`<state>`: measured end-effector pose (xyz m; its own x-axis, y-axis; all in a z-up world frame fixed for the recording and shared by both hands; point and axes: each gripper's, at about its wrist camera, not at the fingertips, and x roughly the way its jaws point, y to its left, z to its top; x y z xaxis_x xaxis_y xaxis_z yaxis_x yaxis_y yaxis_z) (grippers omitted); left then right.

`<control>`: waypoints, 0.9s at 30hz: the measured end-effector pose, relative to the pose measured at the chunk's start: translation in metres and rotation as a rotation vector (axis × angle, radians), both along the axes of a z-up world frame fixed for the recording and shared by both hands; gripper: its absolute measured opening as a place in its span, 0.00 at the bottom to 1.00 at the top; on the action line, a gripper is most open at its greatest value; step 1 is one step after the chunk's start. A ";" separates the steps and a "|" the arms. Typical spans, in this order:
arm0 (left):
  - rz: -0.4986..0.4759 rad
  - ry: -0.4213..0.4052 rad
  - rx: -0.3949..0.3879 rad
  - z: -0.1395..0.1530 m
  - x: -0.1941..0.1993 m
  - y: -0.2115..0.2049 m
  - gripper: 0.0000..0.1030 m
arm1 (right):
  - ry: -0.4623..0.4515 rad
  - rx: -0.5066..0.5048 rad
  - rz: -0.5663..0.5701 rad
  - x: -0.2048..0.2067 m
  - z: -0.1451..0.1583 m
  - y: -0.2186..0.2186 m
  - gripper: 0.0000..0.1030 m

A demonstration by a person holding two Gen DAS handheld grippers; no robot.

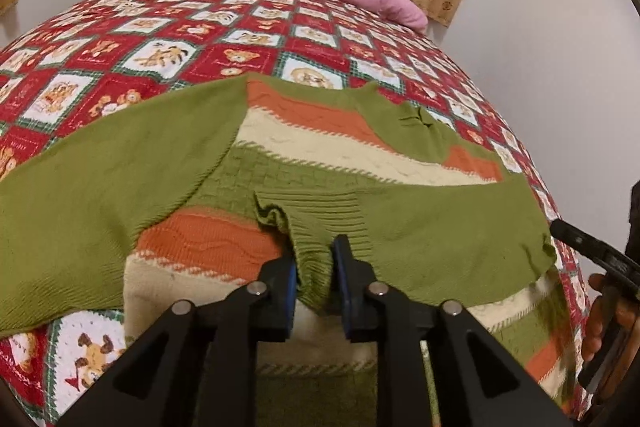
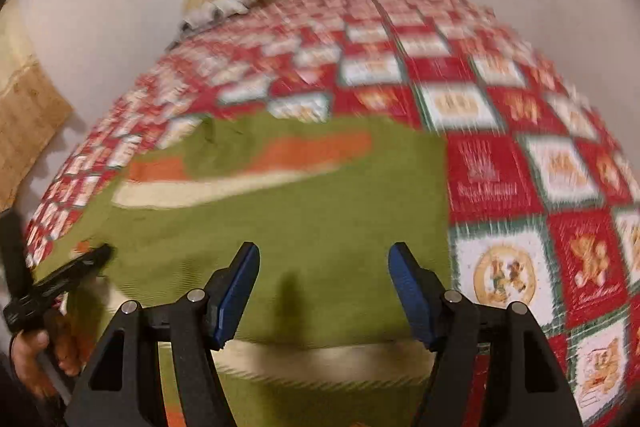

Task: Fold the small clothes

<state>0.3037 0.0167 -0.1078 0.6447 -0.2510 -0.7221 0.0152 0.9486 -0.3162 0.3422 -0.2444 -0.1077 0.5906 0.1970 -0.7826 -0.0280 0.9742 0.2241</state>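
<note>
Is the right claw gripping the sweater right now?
No, the right claw is open, its blue pads spread apart above the green, orange and cream knitted sweater, pinching nothing.

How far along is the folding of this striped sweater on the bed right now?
Partly done. The right sleeve already lies folded across the sweater body. In hand: the left gripper is shut on that sleeve's ribbed cuff, while the right gripper hovers open above the green knit. Left: the other sleeve is spread out over the quilt, and the body is unfolded.
</note>
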 end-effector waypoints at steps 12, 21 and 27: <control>0.009 -0.104 0.107 0.034 -0.053 0.030 0.61 | -0.056 -0.111 0.133 -0.014 0.032 0.078 0.67; 0.131 -0.102 0.225 0.040 -0.103 0.113 0.67 | 0.001 -0.087 0.366 0.002 -0.012 0.195 0.73; 0.265 -0.060 0.270 0.031 -0.129 0.179 0.67 | -0.045 -0.138 0.428 -0.012 -0.017 0.230 0.73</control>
<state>0.1745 0.1956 -0.0764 0.7051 0.1245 -0.6981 -0.2309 0.9711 -0.0601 0.3305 -0.0147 -0.1250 0.5131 0.3261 -0.7940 -0.4415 0.8935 0.0817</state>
